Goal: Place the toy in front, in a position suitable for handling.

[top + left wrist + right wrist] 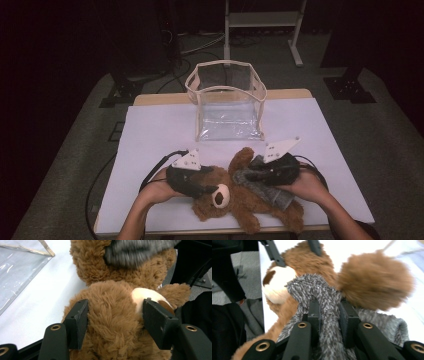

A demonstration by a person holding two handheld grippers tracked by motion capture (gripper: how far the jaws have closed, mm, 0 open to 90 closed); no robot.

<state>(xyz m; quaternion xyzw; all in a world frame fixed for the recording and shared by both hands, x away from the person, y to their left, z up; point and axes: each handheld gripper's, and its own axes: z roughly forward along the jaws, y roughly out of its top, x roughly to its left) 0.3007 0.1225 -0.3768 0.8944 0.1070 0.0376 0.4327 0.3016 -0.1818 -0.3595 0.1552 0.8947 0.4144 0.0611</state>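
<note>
Table: white sheet (150, 135) on your table, dark room around.
Bear: bear (235, 200) lies near your edge, long axis across it, head left, snout toward you.
Scarf: grey scarf (267, 187) wraps its neck.
Bag: clear bag (227, 100) stands open behind, apart.
Left gripper: your left gripper (113, 315) pinches the head.
Right gripper: your right gripper (328, 315) clamps the scarf.
Hands: both reach in low from your edge.
</note>
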